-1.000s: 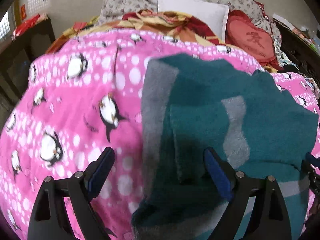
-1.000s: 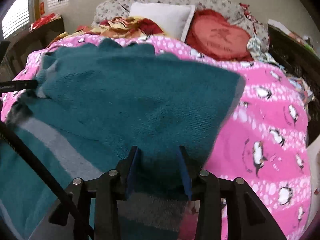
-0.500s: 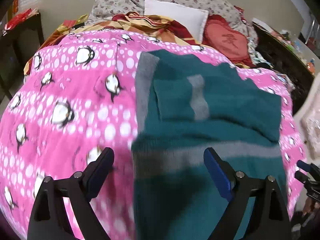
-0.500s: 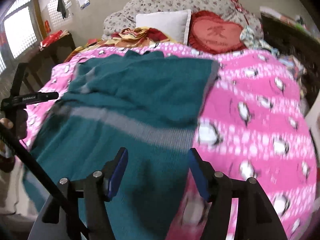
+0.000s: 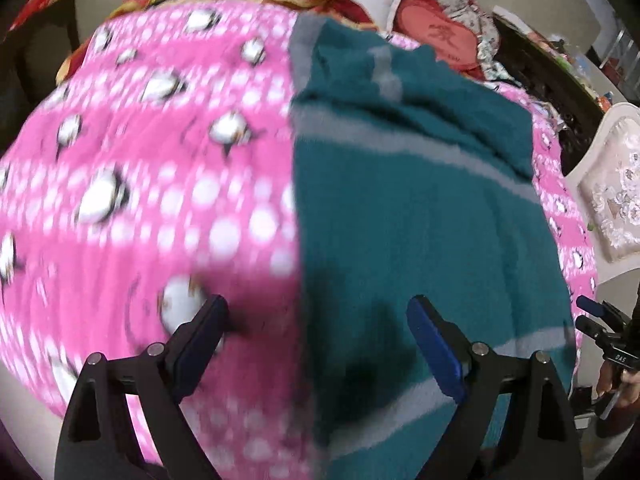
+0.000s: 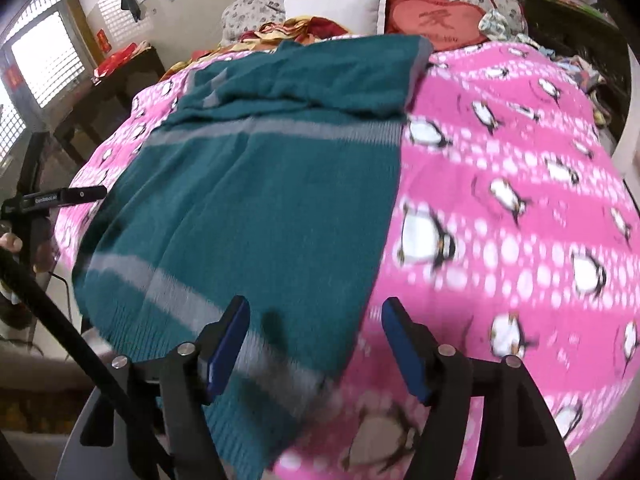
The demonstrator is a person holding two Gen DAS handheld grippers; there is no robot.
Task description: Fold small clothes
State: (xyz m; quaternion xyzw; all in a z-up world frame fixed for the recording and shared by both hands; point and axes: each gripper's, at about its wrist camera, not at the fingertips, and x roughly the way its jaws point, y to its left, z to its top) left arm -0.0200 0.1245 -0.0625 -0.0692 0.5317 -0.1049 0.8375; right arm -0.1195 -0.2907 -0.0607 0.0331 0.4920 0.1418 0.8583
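A teal knit sweater [image 5: 416,208] with grey stripes lies flat on the pink penguin blanket [image 5: 140,184], its sleeves folded in over the upper part. It also shows in the right wrist view [image 6: 264,200]. My left gripper [image 5: 316,336] is open and empty, hovering over the sweater's left edge near the hem. My right gripper [image 6: 314,340] is open and empty, above the sweater's right edge near the hem. The left gripper's body [image 6: 52,198] shows at the left of the right wrist view, and the right gripper's [image 5: 604,332] at the right of the left wrist view.
The pink blanket [image 6: 520,200] covers the bed. At the head lie a white pillow [image 6: 336,8], a red heart cushion [image 6: 436,24] and crumpled bedding. A dark side table [image 6: 116,84] stands left; a white chair [image 5: 612,184] stands right.
The right gripper let go of the sweater and opened. Both grippers pulled back from the folded upper part toward the hem at the bed's near edge.
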